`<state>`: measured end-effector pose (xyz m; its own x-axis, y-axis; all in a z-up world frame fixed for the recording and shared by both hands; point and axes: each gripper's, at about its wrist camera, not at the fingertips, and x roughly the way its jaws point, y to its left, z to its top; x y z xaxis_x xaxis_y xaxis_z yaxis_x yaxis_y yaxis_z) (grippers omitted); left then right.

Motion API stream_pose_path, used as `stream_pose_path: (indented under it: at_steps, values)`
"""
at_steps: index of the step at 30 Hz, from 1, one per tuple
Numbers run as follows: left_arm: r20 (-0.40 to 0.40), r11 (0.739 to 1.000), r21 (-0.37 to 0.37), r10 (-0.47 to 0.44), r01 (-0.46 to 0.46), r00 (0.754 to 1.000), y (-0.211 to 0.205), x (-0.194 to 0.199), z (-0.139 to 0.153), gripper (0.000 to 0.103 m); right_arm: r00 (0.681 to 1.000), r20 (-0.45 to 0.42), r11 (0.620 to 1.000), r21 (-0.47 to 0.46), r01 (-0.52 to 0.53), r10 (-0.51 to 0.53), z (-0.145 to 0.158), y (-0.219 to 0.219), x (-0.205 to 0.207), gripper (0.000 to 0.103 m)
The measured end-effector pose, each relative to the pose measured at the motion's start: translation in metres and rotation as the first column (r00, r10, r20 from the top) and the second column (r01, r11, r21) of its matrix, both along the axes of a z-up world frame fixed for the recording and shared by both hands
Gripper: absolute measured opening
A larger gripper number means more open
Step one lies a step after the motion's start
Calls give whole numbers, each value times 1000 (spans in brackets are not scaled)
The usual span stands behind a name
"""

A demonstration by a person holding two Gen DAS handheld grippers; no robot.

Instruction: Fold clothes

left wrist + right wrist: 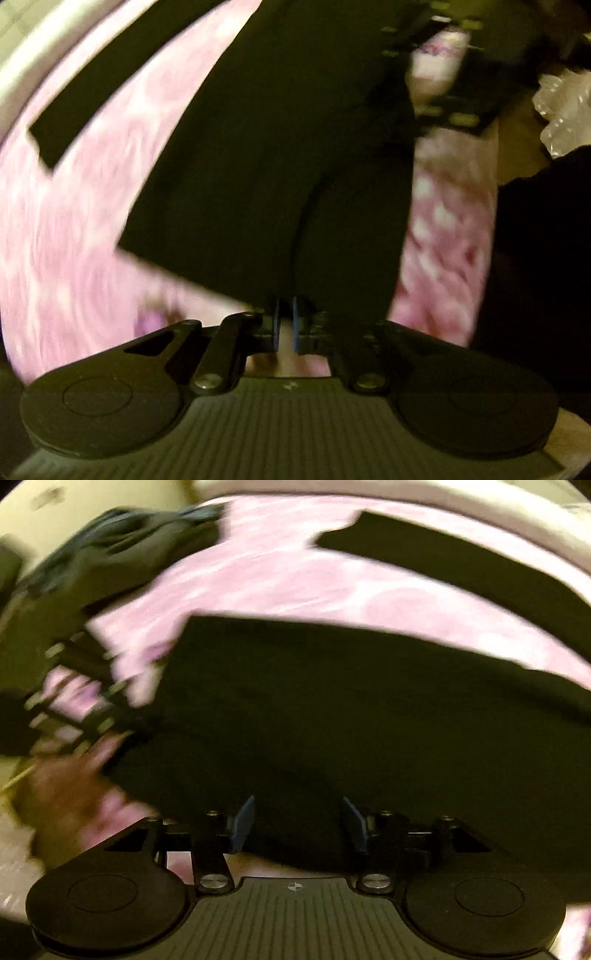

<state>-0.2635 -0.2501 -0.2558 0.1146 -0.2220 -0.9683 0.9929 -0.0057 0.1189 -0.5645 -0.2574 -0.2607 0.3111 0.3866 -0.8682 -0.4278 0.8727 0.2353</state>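
- Left gripper [285, 325]: blue pads drawn almost together at the near edge of the black garment [280, 147]; blur hides whether cloth is pinched.
- Right gripper [298, 821]: jaws well apart over the black garment [332, 709], gripping nothing.
- Ahead of both, the garment spreads across the pink patterned sheet [74, 229].
- A second black strip [461, 568] lies beyond.

Bare pink patterned sheet [74, 229] left of dark garment [280, 147]; crinkled plastic [561, 107] and other gripper [439, 62] crowd the right.
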Motion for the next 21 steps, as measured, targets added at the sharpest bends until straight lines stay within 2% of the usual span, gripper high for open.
stream_pose_path:
  at_steps: [2, 4, 7, 9, 11, 14, 18, 19, 21]
  values:
    - [17, 1000, 2, 18, -18, 1000, 5, 3, 11, 10, 999, -29, 999, 39, -12, 13, 6, -6, -3, 57]
    - [40, 998, -57, 44, -42, 998, -1, 6, 23, 10, 999, -30, 998, 60, 18, -16, 14, -18, 2, 57]
    - [24, 991, -129, 49, -45, 999, -28, 6, 24, 10, 990, 35, 990, 47, 135, -137, 24, -45, 15, 57]
    - [-1, 988, -151, 27, -26, 1000, -44, 2, 18, 10, 983, 47, 984, 33, 174, -175, 23, -58, 19, 57]
    - [-8, 993, -119, -12, 11, 1000, -40, -5, 8, 10, 986, 41, 986, 15, 163, -164, 13, -63, 30, 57]
    - [-20, 996, -68, -61, 60, 998, -32, -14, -4, 10, 997, -3, 997, -10, 82, -82, -5, -66, 23, 57]
    - [-5, 999, 45, -7, 7, 1000, -8, 1, 5, 13, 995, -38, 996, -23, 87, -88, 6, -98, 5, 57]
    - [15, 999, 39, 2, -3, 1000, -7, 5, 9, 13, 995, -44, 995, -27, 91, -93, 9, -106, 2, 57]
    - [44, 999, -9, 40, -40, 998, -17, 14, 19, 13, 984, 5, 982, -69, 177, -177, 20, -135, 14, 57]
